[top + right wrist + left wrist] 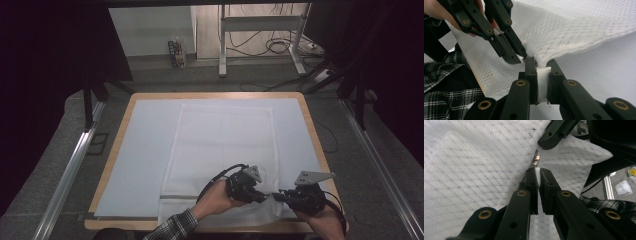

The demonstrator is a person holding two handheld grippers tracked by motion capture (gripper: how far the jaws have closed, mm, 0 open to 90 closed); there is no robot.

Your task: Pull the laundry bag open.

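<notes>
While both tongs pinch the white mesh laundry bag — left tongs by its zipper pull; right tongs just beside — the bag's long axis runs away across the desk.

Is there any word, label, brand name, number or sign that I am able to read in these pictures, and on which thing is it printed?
No readable text.
White mesh laundry bag: no print; its small metal zipper pull shows no marking.
Colourful packet on the floor beyond the table: print too small and blurred to read.
Black tongs: no lettering.
</notes>
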